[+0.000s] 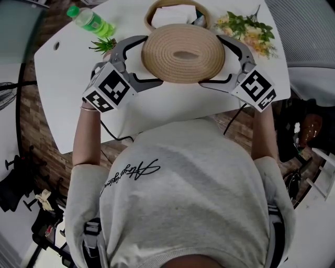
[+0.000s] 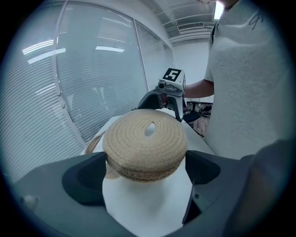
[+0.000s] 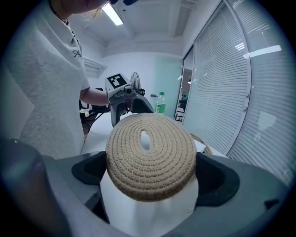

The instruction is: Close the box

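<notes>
Your left tool [image 1: 153, 59] and right tool [image 1: 213, 61] both squeeze the round lid [image 1: 183, 52], mid-frame. The open box [image 1: 151, 14] sits at the top middle. Hold the lid flat, line it over the box, lower slowly.

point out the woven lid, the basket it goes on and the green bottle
woven lid [image 1: 162, 52]: head view, on its coiled top, left of the centre slot
basket [image 1: 148, 15]: head view, on its left rim, behind the lid
green bottle [image 1: 97, 23]: head view, on the middle of its body
</notes>
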### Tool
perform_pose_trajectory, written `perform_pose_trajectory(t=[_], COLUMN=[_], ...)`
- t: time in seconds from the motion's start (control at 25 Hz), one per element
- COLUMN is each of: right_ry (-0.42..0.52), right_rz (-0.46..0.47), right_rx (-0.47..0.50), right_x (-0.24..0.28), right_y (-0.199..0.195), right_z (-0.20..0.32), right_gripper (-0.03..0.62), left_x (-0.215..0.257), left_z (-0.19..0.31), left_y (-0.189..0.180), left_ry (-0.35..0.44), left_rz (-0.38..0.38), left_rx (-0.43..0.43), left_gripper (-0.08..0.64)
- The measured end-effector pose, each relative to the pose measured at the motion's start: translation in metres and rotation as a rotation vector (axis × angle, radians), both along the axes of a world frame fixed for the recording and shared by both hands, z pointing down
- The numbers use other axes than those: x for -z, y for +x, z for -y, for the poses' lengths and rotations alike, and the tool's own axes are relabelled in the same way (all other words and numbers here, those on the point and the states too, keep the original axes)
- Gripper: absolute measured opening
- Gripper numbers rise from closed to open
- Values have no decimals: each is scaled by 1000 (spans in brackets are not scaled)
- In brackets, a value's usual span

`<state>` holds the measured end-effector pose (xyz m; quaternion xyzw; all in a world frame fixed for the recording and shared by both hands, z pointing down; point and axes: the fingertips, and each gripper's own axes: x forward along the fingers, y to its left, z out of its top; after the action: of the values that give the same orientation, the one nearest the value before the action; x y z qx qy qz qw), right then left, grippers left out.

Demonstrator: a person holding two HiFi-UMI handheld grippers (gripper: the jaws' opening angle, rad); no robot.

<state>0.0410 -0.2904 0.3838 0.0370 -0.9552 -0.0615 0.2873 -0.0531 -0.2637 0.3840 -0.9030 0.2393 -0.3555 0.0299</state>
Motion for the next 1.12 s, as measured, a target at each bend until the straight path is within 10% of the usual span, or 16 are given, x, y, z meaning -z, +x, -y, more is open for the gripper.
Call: perform_pose_trajectory(t=[1.12], right_ry=[13], right_rz=[-3], right_rx=[33], right_x=[3], right_y=[-5], right_z=[56], right_gripper=[594], left_x=[4], left_z=[52], left_y=[-5], left_ry=[13], left_rz=[28], left_rx=[38], left_gripper=[529])
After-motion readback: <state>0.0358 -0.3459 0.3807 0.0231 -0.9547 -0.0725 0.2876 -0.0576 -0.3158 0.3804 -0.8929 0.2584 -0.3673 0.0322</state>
